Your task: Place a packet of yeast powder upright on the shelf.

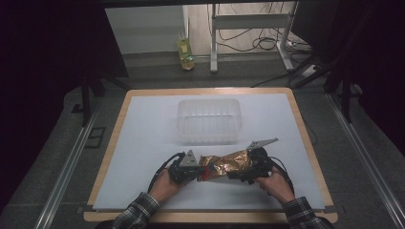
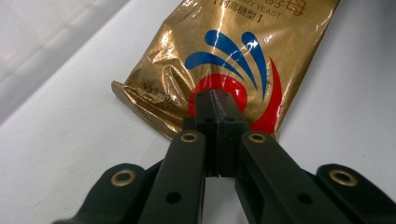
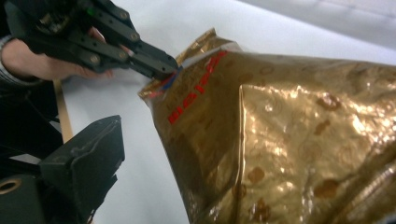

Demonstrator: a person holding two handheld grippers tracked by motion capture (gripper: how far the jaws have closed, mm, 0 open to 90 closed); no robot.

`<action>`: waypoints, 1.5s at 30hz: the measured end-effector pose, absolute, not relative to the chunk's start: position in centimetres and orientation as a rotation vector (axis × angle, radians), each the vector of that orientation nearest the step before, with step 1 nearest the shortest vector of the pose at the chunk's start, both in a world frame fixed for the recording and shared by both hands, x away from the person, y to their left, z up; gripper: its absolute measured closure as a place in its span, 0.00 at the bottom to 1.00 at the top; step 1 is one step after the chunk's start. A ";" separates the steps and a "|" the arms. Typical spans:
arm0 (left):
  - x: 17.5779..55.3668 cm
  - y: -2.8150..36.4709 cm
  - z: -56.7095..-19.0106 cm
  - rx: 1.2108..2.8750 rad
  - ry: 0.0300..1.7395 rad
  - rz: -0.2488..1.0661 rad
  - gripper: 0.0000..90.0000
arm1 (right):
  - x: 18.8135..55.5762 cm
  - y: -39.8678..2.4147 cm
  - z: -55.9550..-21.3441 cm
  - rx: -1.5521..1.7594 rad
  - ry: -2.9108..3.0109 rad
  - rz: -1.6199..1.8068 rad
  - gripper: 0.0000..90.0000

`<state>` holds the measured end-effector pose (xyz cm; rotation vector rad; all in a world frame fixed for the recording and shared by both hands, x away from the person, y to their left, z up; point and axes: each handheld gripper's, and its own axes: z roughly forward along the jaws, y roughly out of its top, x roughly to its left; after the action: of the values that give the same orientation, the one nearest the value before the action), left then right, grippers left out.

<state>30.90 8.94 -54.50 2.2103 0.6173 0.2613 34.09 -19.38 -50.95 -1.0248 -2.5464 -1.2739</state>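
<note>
A gold foil yeast bag (image 1: pixel 227 163) with a blue and red logo lies across the near middle of the white sheet. My left gripper (image 1: pixel 198 171) is shut on its left end seam; in the left gripper view the jaws (image 2: pixel 215 95) meet over the bag (image 2: pixel 224 42). The right gripper view also catches that pinch (image 3: pixel 170 70) on the bag's (image 3: pixel 289 130) far corner. My right gripper (image 1: pixel 242 173) is at the bag's right end. One of its fingers (image 3: pixel 88 158) stands wide of the foil with white sheet showing between; the bag hides the other.
A clear plastic tub (image 1: pixel 208 121) stands empty behind the bag at the table's middle. The white sheet (image 1: pixel 143 143) covers the wooden table. A yellow bottle (image 1: pixel 185 55) stands on the floor beyond the far edge, near a metal frame's legs.
</note>
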 end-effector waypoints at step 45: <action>29.5 10.0 -53.5 2.180 0.596 0.320 0.61 | 35.2 -19.9 -45.0 -1.251 -2.394 -1.282 0.78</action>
<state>29.51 10.00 -53.46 2.1798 0.5960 0.3200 35.21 -19.87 -44.97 -1.2508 -2.3939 -1.2822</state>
